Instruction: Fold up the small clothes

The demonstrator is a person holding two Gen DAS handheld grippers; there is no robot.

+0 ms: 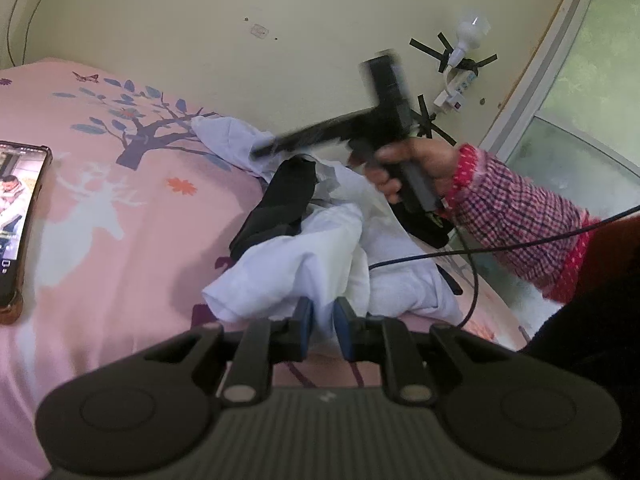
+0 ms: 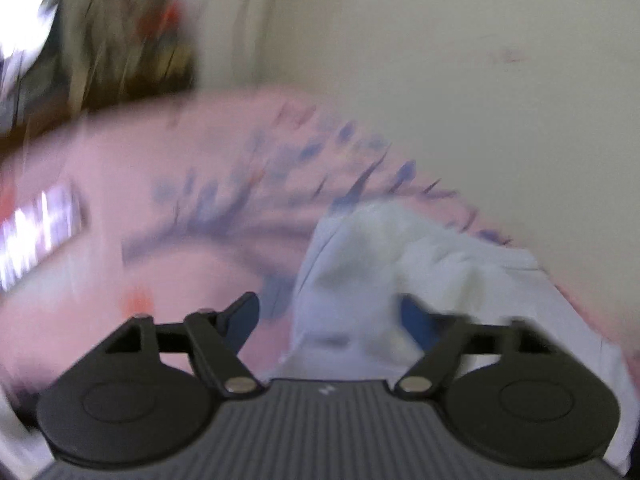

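Note:
A heap of small clothes lies on the pink bedspread point(image 1: 120, 240): a white garment point(image 1: 304, 264), a black garment point(image 1: 280, 204) and a pale blue one point(image 1: 236, 140) behind. My left gripper point(image 1: 320, 320) is shut on a fold of the white garment at the heap's near edge. My right gripper, a blurred black tool point(image 1: 352, 132) in the left wrist view, hovers over the far side of the heap. In the blurred right wrist view it point(image 2: 332, 320) is open, with pale cloth point(image 2: 384, 264) lying between and beyond its fingers.
A phone point(image 1: 16, 220) with a lit screen lies on the bed at the left. The cream wall stands behind the bed, with a power strip point(image 1: 456, 88) and bulb taped on. A black cable point(image 1: 472, 256) runs over the clothes. A window is at the right.

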